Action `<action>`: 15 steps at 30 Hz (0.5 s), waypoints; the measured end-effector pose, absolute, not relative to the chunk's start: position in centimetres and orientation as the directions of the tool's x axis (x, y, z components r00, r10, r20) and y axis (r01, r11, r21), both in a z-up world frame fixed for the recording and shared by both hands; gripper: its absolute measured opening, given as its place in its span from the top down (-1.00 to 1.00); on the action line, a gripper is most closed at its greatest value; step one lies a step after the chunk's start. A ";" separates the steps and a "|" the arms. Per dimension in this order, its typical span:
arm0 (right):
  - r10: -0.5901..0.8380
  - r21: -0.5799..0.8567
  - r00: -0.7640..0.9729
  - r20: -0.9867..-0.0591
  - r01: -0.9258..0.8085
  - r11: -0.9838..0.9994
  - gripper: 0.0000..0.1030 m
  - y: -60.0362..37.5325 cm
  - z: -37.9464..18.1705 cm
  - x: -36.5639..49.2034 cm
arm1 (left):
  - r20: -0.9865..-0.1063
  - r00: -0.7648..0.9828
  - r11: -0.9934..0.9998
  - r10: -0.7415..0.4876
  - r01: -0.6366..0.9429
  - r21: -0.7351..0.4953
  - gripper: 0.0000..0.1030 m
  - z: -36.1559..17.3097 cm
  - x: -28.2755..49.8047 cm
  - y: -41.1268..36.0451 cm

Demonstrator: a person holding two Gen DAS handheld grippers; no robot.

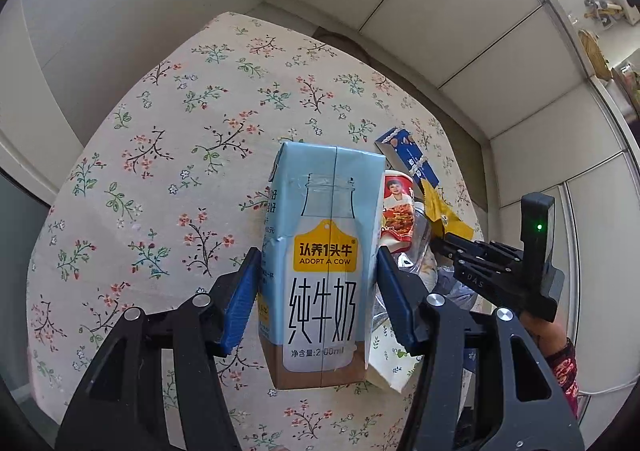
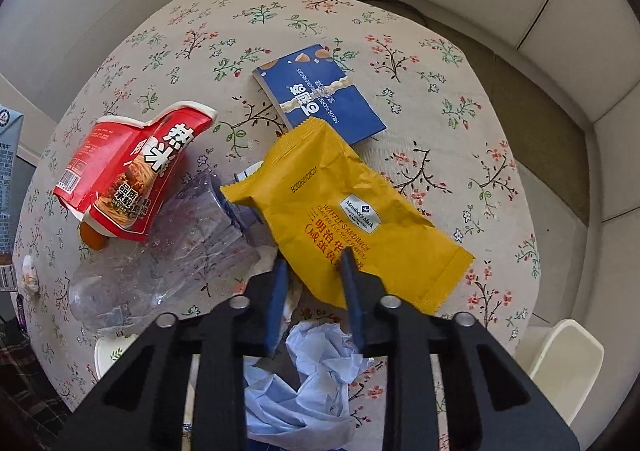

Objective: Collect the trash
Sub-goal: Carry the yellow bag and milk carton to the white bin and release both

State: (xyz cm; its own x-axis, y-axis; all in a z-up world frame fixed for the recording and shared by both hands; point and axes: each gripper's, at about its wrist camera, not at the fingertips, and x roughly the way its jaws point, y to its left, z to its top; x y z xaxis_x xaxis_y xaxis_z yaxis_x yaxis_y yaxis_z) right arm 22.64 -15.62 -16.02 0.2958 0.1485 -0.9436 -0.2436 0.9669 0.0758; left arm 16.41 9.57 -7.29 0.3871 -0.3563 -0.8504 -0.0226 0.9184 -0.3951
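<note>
The milk carton (image 1: 324,263) is clamped upright between the fingers of the left gripper (image 1: 318,291), clear of the floral bench (image 1: 168,139). The right gripper (image 2: 313,275) is nearly closed, its fingers pinching the near edge of the yellow wrapper (image 2: 344,203). At the wrapper's 12 o'clock lies a blue box (image 2: 320,95); at 9 o'clock, a clear bottle (image 2: 180,251) and red cup (image 2: 132,171).
</note>
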 end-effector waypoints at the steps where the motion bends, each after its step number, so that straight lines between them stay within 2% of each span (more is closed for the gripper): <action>1: 0.157 0.084 0.304 -0.940 -0.241 0.967 0.79 -15.6 -15.9 22.6 | -0.850 0.389 0.919 -0.356 -0.021 -0.395 -0.06 -7.3 16.4 9.6; 3: 0.171 0.100 0.328 -0.929 -0.222 0.970 0.91 -15.8 -15.2 22.4 | -0.846 0.398 0.918 -0.354 -0.022 -0.395 -0.06 -7.3 16.4 9.5; 5: 0.188 0.123 0.358 -0.915 -0.199 0.972 0.94 -16.2 -14.3 22.1 | -0.842 0.410 0.917 -0.352 -0.027 -0.397 -0.06 -7.2 16.3 9.5; 15: 0.211 0.186 0.574 -0.791 -0.102 0.977 0.97 -18.7 -7.3 19.1 | -0.791 0.474 0.899 -0.386 0.002 -0.438 -0.06 -5.6 15.7 7.9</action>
State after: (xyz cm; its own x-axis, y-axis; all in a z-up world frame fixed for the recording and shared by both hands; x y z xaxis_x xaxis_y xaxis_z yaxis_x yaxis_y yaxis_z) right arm 19.07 -18.71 -7.30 0.5739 0.2108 -0.7913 -0.1018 0.9772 0.1865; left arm 15.70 7.91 -5.61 0.4738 -0.3862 -0.7914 0.0017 0.8991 -0.4378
